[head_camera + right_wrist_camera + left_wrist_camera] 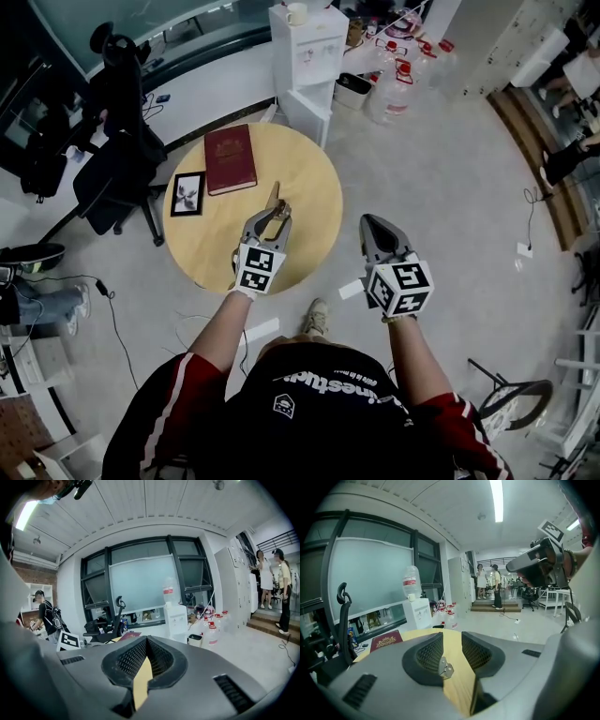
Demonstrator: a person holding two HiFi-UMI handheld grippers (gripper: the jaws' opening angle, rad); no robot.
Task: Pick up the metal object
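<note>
A small silvery metal object (446, 668) lies on the round wooden table (309, 187). It sits between the jaws of my left gripper (451, 638), close to the left pad (427, 654); a wide strip of wood shows beside it. In the head view the left gripper (274, 214) is open over the table's near middle. My right gripper (369, 221) hangs to the right of the table's edge, over the floor. Its pads (133, 658) meet at the tips with nothing between them, and the same gripper (539, 566) shows high in the left gripper view.
A dark red book (230, 157) and a small framed picture (187, 194) lie on the table's far left. Behind the table stand a white water dispenser (309, 52) and several water bottles (403, 80). A black office chair (117, 169) stands at the left. People stand far off (487, 581).
</note>
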